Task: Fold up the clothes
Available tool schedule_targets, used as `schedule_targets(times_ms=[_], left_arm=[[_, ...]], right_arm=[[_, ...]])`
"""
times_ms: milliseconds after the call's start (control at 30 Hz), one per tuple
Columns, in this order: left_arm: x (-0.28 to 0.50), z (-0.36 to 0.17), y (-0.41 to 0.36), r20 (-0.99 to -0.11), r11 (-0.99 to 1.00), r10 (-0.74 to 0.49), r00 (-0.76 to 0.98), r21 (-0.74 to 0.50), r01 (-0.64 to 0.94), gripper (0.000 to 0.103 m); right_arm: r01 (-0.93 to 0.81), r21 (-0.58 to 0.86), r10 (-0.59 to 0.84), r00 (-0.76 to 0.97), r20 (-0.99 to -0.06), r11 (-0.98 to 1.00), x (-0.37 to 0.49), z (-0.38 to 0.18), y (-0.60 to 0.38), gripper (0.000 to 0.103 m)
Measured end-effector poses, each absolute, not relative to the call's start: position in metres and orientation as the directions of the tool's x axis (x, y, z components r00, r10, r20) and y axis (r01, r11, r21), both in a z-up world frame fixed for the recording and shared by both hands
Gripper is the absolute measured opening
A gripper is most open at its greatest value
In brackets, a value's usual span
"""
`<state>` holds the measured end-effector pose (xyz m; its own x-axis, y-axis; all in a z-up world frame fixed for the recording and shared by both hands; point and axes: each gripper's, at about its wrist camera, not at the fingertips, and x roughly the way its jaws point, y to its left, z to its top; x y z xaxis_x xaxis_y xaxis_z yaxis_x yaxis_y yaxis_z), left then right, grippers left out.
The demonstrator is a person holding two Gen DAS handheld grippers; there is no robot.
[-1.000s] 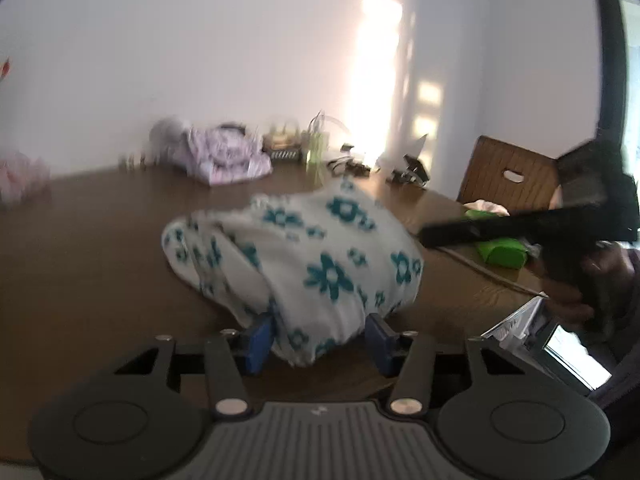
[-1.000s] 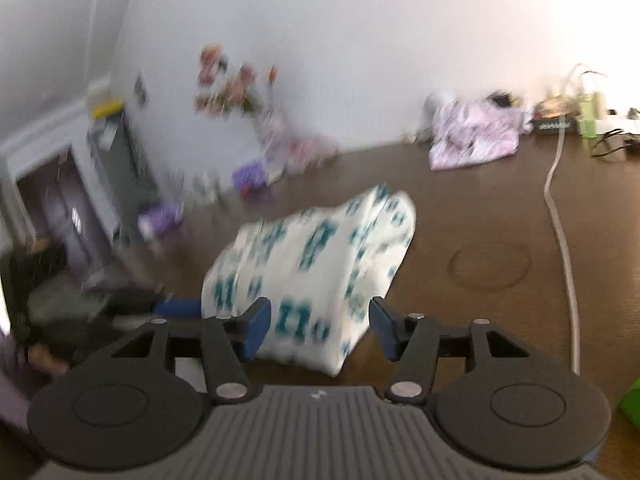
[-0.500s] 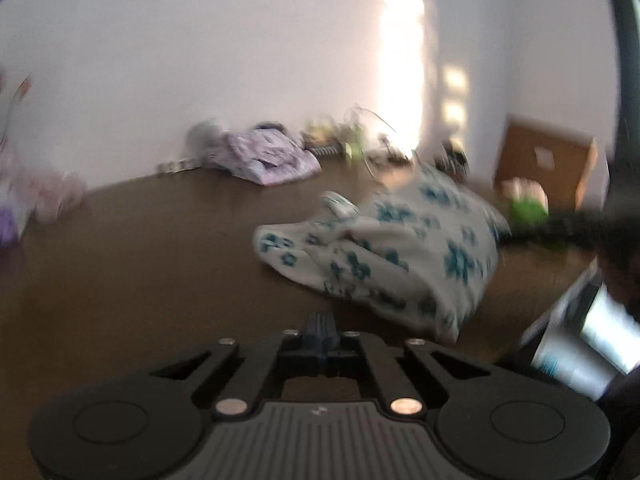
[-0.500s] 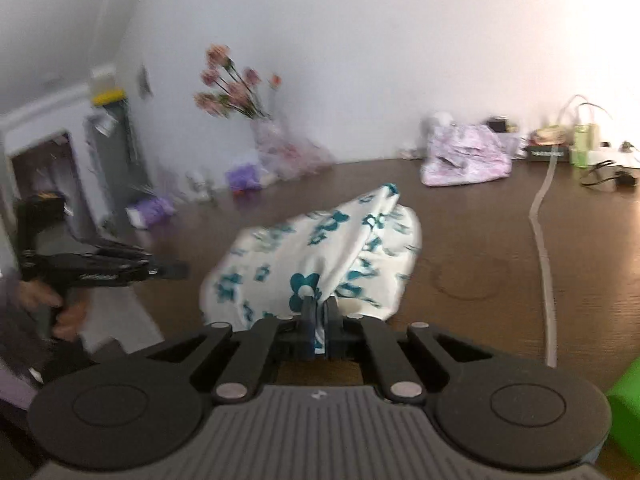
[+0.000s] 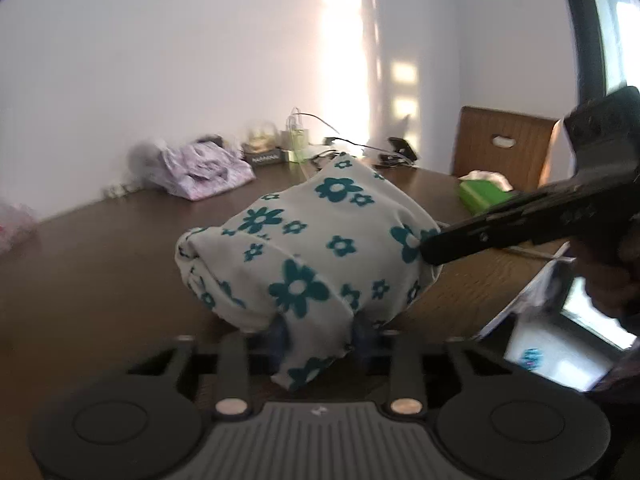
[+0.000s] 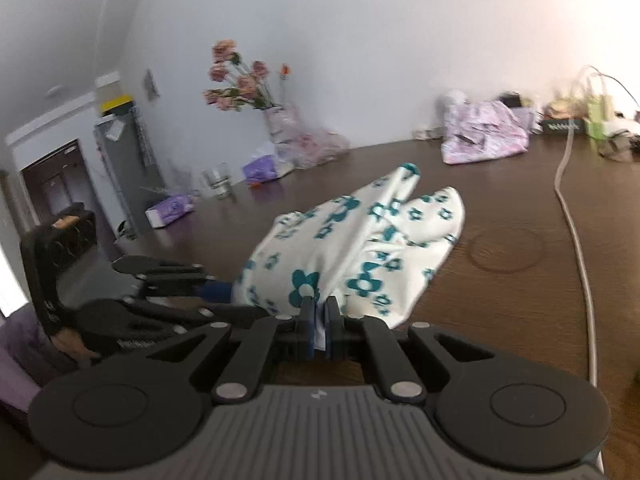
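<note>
A white garment with teal flowers [image 5: 304, 240] is bunched on the dark wooden table [image 5: 100, 260]. Its near fold hangs down between the blue pads of my left gripper [image 5: 320, 334]. Those jaws are opening, and the pads stand at the fold's sides without clearly pinching it. My right gripper [image 6: 319, 320] is shut on an edge of the garment [image 6: 360, 240] and holds it off the table. In the left wrist view the right gripper [image 5: 426, 246] reaches in from the right, held by a person's hand. The right wrist view shows the left gripper [image 6: 216, 292] at the garment's left side.
A lilac patterned garment [image 5: 200, 168] lies at the table's far edge by the wall, beside small items and cables. A green tissue box [image 5: 484, 194] and a wooden chair [image 5: 500, 148] are at the right. A white cable [image 6: 576, 240], a vase of flowers [image 6: 276, 120] and a glass [image 6: 218, 184] stand farther off.
Half a second ago my left jaws were shut and empty, short of the garment; now they stand apart with its fold between them. My right gripper closed on the garment's edge and keeps holding it.
</note>
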<state>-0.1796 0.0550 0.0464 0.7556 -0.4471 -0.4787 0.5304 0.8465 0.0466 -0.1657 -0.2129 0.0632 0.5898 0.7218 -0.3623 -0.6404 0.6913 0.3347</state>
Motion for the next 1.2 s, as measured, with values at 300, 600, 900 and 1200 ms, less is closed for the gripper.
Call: schedule_targets(times_ms=[300, 600, 900, 1200], left_arm=[[-0.183, 0.047, 0.114, -0.530, 0.933, -0.219, 0.819, 0.133, 0.335, 0.000], [-0.179, 0.073, 0.121, -0.346, 0.829, -0.538, 0.769, -0.385, 0.406, 0.077], [-0.154, 0.056, 0.082, -0.416, 0.874, -0.479, 0.773, -0.305, 0.378, 0.007], [-0.159, 0.061, 0.109, -0.455, 0.908, -0.414, 0.788, -0.262, 0.326, 0.002]], right_arm=[[-0.599, 0.297, 0.668, 0.652, -0.358, 0.743, -0.167, 0.055, -0.216, 0.004], [-0.628, 0.330, 0.708, 0.650, -0.277, 0.705, -0.159, 0.073, -0.219, 0.030], [-0.528, 0.421, 0.666, 0.670, -0.327, 0.738, -0.131, 0.060, -0.210, 0.002], [-0.516, 0.404, 0.648, 0.683, -0.338, 0.755, -0.136, 0.057, -0.215, 0.002]])
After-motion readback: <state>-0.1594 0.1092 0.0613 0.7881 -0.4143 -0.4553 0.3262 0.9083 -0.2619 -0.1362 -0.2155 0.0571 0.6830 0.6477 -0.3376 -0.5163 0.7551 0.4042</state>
